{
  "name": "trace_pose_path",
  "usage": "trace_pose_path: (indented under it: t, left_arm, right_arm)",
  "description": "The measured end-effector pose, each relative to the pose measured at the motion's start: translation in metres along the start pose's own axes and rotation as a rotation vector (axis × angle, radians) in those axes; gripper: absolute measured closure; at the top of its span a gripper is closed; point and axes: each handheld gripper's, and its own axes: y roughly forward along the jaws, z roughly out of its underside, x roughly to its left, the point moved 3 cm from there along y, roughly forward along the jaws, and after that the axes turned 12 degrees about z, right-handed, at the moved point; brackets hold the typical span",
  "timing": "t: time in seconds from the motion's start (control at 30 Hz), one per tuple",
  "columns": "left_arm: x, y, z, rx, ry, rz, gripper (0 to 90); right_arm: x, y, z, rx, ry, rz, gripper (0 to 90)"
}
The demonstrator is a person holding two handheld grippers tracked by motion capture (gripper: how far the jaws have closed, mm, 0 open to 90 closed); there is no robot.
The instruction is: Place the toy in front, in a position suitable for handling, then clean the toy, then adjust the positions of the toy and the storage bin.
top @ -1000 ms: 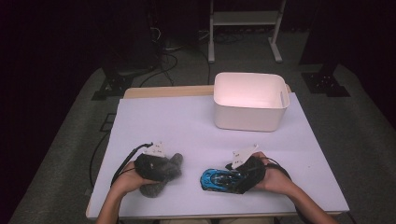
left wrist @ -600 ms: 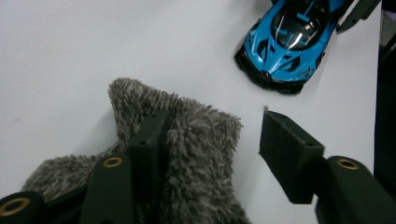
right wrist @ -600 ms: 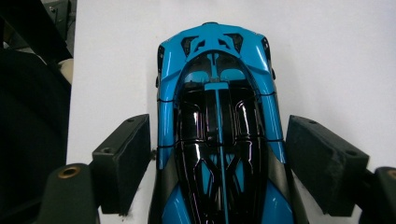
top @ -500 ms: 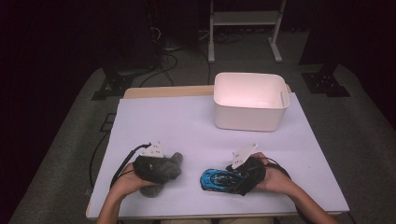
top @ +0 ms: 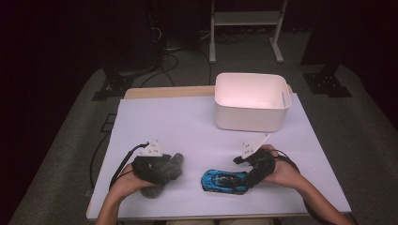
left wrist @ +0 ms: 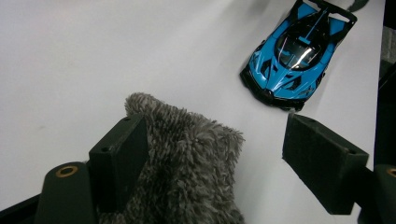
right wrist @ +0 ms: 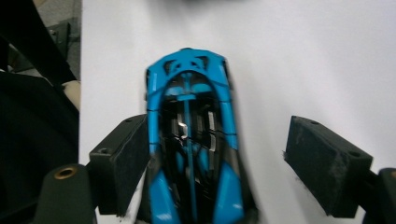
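Since the earlier high views the left gripper (top: 162,169) has slid slightly toward the person with the plush, while the right gripper (top: 251,171) has stayed at the tail of the car.

The right gripper is released: in the right gripper view its two black jaws stand wide apart astride the glossy blue and black toy sports car (right wrist: 191,140), the left pad touching or just beside the car's flank, the right pad well clear of it. The car's long axis runs straight ahead between the jaws, so a plain closing would catch it across its width.

The left gripper is also spread, with the shaggy grey plush toy (left wrist: 187,163) lying against its left pad and a wide gap to the other.

Outward, both lie on the white table (top: 187,126) near its front edge, the car between the hands and nearer the right. The pale rectangular plastic bin (top: 251,101) stands well apart at the far right.
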Motion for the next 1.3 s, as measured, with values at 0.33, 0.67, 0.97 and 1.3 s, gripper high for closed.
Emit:
trace_pose_path:
  t: [0.33,0.67,0.97,1.3]
  left_arm:
    - [0.004,-0.005,0.002,-0.014,-0.011,-0.008,18.0]
    - [0.002,-0.007,-0.002,-0.022,0.007,-0.012,16.4]
    - [0.0,-0.009,-0.004,-0.032,0.013,-0.01,16.3]
    - [0.001,-0.009,-0.006,-0.031,0.021,0.0,16.3]
  right_arm:
    - [-0.034,-0.021,-0.007,-0.014,0.015,0.032,21.5]
    - [-0.053,-0.029,-0.017,-0.024,0.019,0.04,23.0]
    - [-0.058,-0.033,-0.027,-0.029,-0.004,0.031,23.1]
    - [-0.06,-0.041,-0.034,-0.054,-0.022,0.023,25.2]
